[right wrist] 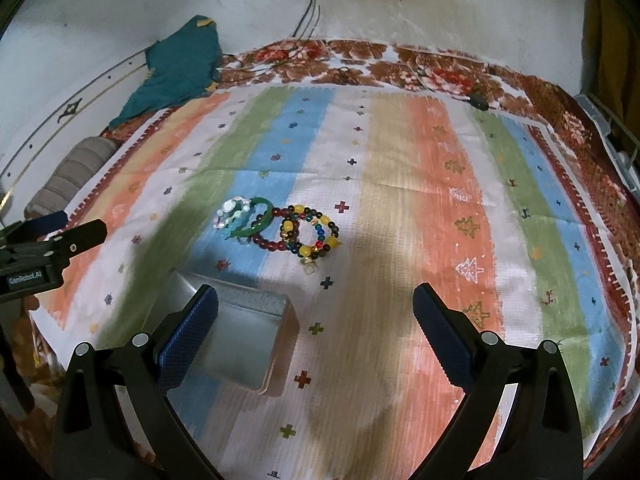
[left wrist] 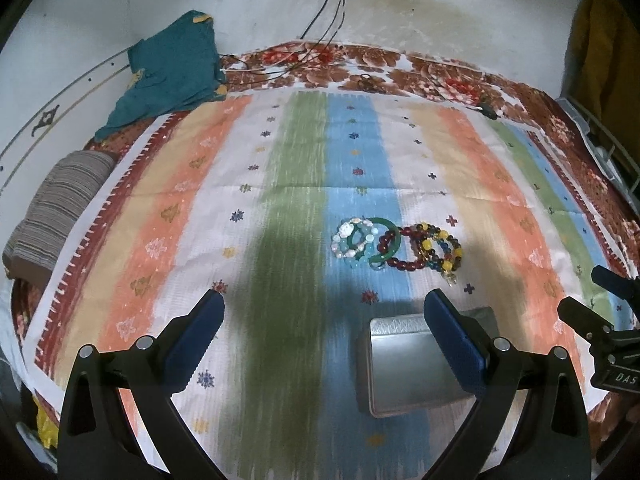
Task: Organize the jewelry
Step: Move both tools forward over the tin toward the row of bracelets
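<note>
Now both grippers, left (left wrist: 322,312) and right (right wrist: 316,306), jaws apart, empty: approach bracelets (right wrist: 280,228) far of tin (right wrist: 240,340); pick one at a time.

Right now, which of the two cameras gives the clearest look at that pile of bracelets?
The right wrist view. The bracelets lie nearer the picture's middle there, and the separate loops show more clearly. In the left wrist view they also show whole and unblocked, beyond the tin, but bunched closer together.
</note>
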Tool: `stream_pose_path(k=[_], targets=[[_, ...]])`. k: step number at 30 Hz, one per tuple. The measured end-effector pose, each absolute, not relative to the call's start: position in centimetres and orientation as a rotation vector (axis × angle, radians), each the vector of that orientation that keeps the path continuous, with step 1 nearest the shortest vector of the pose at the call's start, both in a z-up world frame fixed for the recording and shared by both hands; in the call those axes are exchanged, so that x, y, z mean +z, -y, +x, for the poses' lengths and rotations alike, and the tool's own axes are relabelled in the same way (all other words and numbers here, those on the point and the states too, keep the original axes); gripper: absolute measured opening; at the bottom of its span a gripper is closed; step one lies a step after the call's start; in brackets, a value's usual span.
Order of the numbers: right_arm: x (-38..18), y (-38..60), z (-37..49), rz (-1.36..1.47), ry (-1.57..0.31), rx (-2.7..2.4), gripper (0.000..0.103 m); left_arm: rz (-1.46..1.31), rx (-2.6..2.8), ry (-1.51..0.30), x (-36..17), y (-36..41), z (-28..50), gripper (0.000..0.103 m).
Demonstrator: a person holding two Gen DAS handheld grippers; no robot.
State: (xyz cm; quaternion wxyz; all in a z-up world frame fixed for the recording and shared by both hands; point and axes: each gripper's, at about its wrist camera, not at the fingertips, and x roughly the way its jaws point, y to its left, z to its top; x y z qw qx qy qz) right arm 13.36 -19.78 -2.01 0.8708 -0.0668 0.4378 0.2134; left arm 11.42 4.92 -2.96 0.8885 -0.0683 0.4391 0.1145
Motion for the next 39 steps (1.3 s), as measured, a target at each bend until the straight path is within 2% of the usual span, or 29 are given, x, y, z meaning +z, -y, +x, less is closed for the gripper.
stream_pose_path(k=[25,39], targets=[[-4.9,18.4,19.0,-0.144,-1.001,0.413,0.099,-0.136,0.257,-0.992,-6.4,-6.1,17.0,0.097],[-7.4,17.8,22.2,-0.120,-1.064,0.416,0.099,-0.162,0.213,-1.058,-10.2,-7.1,21.2,0.097]])
